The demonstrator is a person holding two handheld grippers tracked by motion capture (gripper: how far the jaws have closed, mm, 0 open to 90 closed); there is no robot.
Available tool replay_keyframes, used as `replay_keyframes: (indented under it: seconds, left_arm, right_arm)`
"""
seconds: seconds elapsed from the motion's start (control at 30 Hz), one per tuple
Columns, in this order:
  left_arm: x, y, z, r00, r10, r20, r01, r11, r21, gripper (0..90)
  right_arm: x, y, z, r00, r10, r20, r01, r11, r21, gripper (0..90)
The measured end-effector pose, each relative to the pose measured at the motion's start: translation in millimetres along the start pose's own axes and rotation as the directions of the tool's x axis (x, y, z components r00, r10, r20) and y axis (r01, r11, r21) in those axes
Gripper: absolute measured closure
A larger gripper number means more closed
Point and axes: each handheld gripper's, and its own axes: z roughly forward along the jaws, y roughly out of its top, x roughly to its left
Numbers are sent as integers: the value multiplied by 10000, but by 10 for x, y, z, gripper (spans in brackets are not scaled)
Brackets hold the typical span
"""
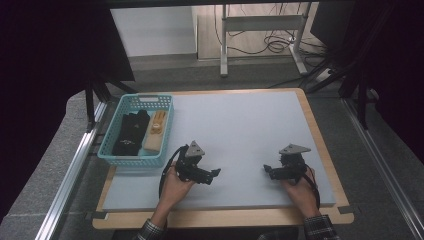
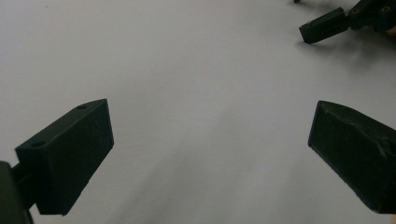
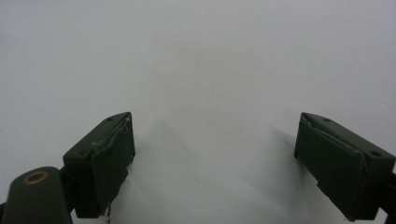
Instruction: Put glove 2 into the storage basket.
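Two claws are held low over the counter point(image 1: 240, 120), one in each hand. The left claw point(image 1: 216, 173) is held by the left hand point(image 1: 175, 186) near the front edge, and its jaws are spread wide with nothing between them, as is seen in the left gripper view point(image 2: 210, 149). The right claw point(image 1: 267, 169) is held by the right hand point(image 1: 300, 192), and its jaws are also spread wide and bare in the right gripper view point(image 3: 215, 154). The two claws are pointed toward each other and are kept well apart. A blue basket point(image 1: 114, 156) is set at the left edge of the counter, just beside the left claw. A black thing point(image 1: 131, 132) and a tan thing point(image 1: 156, 132) are laid side by side inside the basket
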Motion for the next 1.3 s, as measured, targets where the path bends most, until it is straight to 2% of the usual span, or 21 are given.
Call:
replay_keyframes:
  seconds: [0.3,0.53,1.03,1.3]
  left_arm:
    - [-53,-88,118,9998,187,-97,-184,9994,284,6]
    - [-85,-147,218,9988,438,-237,-420,9966,704,5]
    - [-105,-219,342,9992,402,-74,-390,9918,1219,0]
    - [-104,-213,370,9990,384,-228,-344,9876,1535,0]
  right_arm:
    - [0,0,0,10000,-2,1,2,10000,-2,118]
    - [0,0,0,10000,3,1,-3,10000,-2,118]
    - [0,0,0,10000,5,-3,-5,10000,0,118]
    - [0,0,1,10000,2,-4,-2,10000,-5,117]
